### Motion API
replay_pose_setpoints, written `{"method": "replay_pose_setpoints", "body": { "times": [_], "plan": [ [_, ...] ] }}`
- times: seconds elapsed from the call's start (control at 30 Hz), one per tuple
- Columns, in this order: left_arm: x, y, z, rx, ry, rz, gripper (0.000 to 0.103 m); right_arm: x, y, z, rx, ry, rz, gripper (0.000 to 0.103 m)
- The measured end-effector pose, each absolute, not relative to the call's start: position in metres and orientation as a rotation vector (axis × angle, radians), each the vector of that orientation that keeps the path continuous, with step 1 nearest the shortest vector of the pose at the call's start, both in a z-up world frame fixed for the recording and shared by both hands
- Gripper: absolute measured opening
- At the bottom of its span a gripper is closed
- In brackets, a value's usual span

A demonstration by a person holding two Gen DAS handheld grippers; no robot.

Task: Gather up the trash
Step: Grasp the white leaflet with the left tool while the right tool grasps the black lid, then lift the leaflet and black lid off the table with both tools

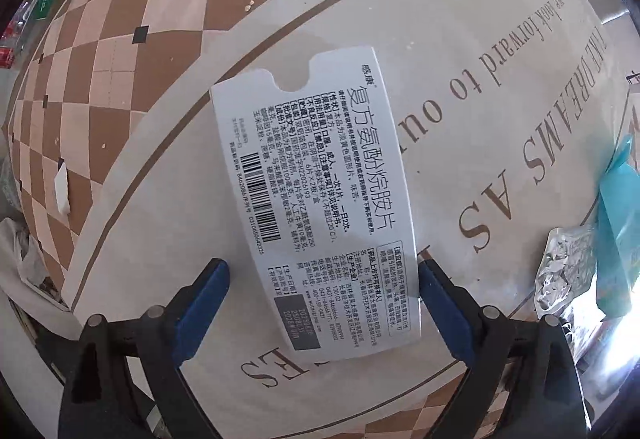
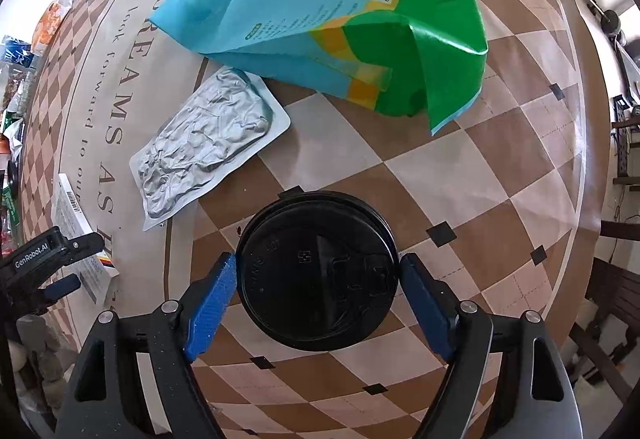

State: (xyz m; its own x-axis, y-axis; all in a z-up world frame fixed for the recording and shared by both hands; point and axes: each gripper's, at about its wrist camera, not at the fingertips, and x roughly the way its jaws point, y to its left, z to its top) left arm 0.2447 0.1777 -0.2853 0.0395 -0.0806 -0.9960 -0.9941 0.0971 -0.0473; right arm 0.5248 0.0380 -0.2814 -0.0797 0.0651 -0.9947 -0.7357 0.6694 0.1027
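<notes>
A white medicine box (image 1: 316, 199) with black print lies flat on the table between the jaws of my left gripper (image 1: 320, 267). The right pad touches the box's edge, while the left pad stands a little off it, so the gripper is open. In the right wrist view, a round black cup lid (image 2: 318, 271) sits between the blue pads of my right gripper (image 2: 318, 259), and both pads rest against its rim. That view also shows the left gripper (image 2: 80, 263) over the box (image 2: 74, 215) at the far left.
A blue and green plastic bag (image 2: 320, 19) and a crumpled silver blister pack (image 2: 208, 135) lie beyond the lid on the checkered tablecloth (image 2: 460, 167). A white paper scrap (image 1: 62, 191) lies at the left. Clutter (image 2: 16, 79) lines the table's left edge.
</notes>
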Motion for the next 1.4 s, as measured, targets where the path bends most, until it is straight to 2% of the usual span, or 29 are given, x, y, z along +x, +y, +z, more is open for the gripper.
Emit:
{"method": "replay_pose_setpoints", "body": {
  "times": [0.03,0.07,0.23,0.37,0.5,0.87,1.0,1.03,1.07,1.1,1.2,1.4],
  "plan": [
    [0.253,0.168,-0.281,-1.174,1.278,1.056,0.079,0.522,0.037,-0.282,-0.591,1.512,0.729,0.085],
    [0.257,0.159,-0.276,-1.119,1.293,1.047,0.075,0.517,0.035,-0.282,-0.601,1.508,0.728,0.085],
    [0.268,0.121,-0.272,-0.887,1.384,1.023,0.075,0.505,0.029,-0.284,-0.62,1.467,0.738,0.084],
    [0.273,0.068,-0.265,-0.742,1.399,1.009,0.075,0.497,0.019,-0.28,-0.596,1.433,0.754,0.079],
    [0.265,0.029,-0.249,-0.664,1.388,0.984,0.074,0.485,0.008,-0.276,-0.584,1.433,0.768,0.079],
    [0.244,-0.037,-0.195,-0.618,1.292,0.894,0.073,0.449,-0.048,-0.245,-0.544,1.38,0.779,0.079],
    [0.26,-0.014,-0.184,-0.606,1.265,0.867,0.07,0.43,-0.078,-0.229,-0.529,1.365,0.769,0.079],
    [0.252,-0.022,-0.181,-0.613,1.254,0.855,0.059,0.421,-0.085,-0.226,-0.519,1.362,0.767,0.079],
    [0.241,-0.014,-0.185,-0.627,1.249,0.833,0.01,0.413,-0.094,-0.222,-0.507,1.359,0.766,0.079],
    [0.231,-0.013,-0.188,-0.66,1.245,0.807,0.006,0.405,-0.103,-0.219,-0.493,1.356,0.765,0.079],
    [0.203,-0.027,-0.197,-0.671,1.237,0.765,0.008,0.378,-0.126,-0.21,-0.446,1.351,0.763,0.079],
    [0.169,-0.026,-0.255,-0.834,1.223,0.637,0.009,0.325,-0.168,-0.218,-0.436,1.337,0.708,0.079]
  ]
}}
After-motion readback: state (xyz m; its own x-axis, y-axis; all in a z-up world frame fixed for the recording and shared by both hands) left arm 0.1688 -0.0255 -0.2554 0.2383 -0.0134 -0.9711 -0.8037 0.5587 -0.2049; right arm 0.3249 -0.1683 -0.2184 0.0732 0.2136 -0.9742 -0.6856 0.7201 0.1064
